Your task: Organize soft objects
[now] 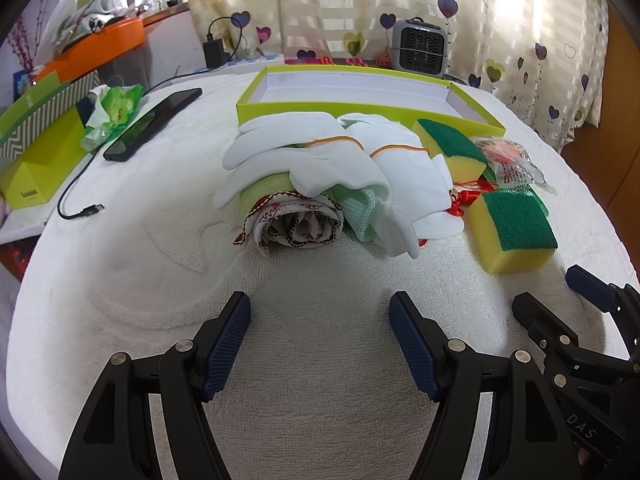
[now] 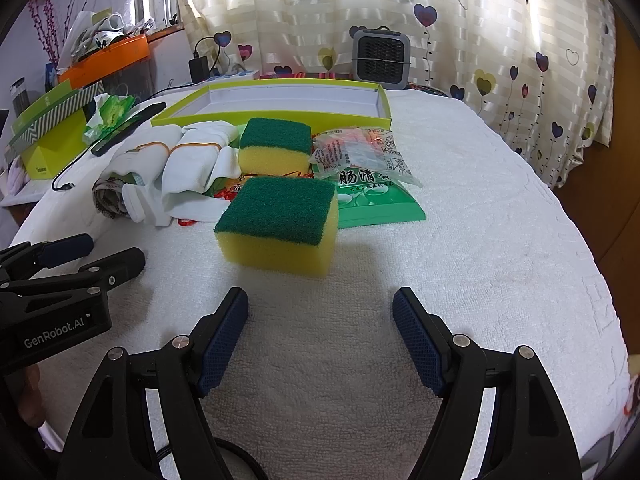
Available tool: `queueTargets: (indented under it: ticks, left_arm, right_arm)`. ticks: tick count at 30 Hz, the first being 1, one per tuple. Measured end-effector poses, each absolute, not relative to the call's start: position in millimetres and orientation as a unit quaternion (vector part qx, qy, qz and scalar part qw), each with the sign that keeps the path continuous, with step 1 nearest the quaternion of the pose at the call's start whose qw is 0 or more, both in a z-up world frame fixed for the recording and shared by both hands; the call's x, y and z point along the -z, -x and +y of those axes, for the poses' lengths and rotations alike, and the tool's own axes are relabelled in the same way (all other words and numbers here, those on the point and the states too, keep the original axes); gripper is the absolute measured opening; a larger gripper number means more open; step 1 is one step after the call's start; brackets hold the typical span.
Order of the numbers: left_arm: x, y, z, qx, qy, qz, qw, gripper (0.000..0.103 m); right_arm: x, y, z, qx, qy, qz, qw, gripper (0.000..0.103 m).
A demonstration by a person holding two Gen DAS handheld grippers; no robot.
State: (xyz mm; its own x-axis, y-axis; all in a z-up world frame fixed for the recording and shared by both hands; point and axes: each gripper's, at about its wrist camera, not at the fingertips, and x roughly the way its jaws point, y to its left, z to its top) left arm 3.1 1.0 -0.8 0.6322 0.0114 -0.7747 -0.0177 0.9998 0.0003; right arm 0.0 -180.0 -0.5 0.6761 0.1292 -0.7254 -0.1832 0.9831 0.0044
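White gloves (image 1: 332,160) lie heaped over a rolled red-edged cloth (image 1: 296,222) and a pale green cloth (image 1: 358,210) on the white towel-covered table (image 1: 160,264). Two yellow sponges with green tops sit to the right: a near one (image 1: 510,230) (image 2: 280,224) and a far one (image 1: 450,144) (image 2: 276,146). An empty lime-green tray (image 1: 360,110) (image 2: 276,118) stands behind the pile. My left gripper (image 1: 320,308) is open and empty, short of the cloth roll. My right gripper (image 2: 320,304) is open and empty, just short of the near sponge. The gloves also show in the right wrist view (image 2: 188,168).
A plastic packet (image 2: 360,152) lies on a green packet (image 2: 380,204) right of the sponges. A black phone (image 1: 154,124), a cable (image 1: 80,210), a green wipes pack (image 1: 116,108) and lime boxes (image 1: 36,152) sit left. A grey heater (image 1: 420,46) stands at the back.
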Motion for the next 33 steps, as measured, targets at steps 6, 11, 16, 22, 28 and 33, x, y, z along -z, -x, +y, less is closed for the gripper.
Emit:
queueTargets:
  ticks: [6,11,16,22,28,33]
  left_arm:
    - [1.2,-2.7,0.4,-0.009,0.003,0.428,0.904,0.072]
    - [1.4,-2.7,0.1,-0.009,0.003,0.428,0.904,0.072]
    - [1.1,-2.5,0.4,-0.008,0.002,0.428,0.904,0.072]
    - [1.4,-2.1,0.4,-0.009,0.002,0.427,0.904,0.072]
    - [1.3,-2.5,-0.1,-0.008,0.001,0.428,0.904,0.072]
    - [1.1,-2.8,2.3,-0.002,0.001,0.432,0.902,0.072]
  right_arm:
    - [0.1,-0.1,-179.9,-0.085,0.034,0.393,0.915,0.075]
    - [0.1,-0.4,-179.2,-0.085,0.034,0.393,0.915,0.075]
    - [0.3,-0.6,-178.4,-0.085,0.034,0.394,0.915,0.075]
    - [0.1,-1.0,-178.1,-0.086,0.034,0.394,0.914,0.075]
    - [-1.7,-2.0,-180.8,-0.088,0.035,0.396,0.913,0.075]
    - [0.3,-3.4,-180.1,-0.094,0.035,0.399,0.911,0.075]
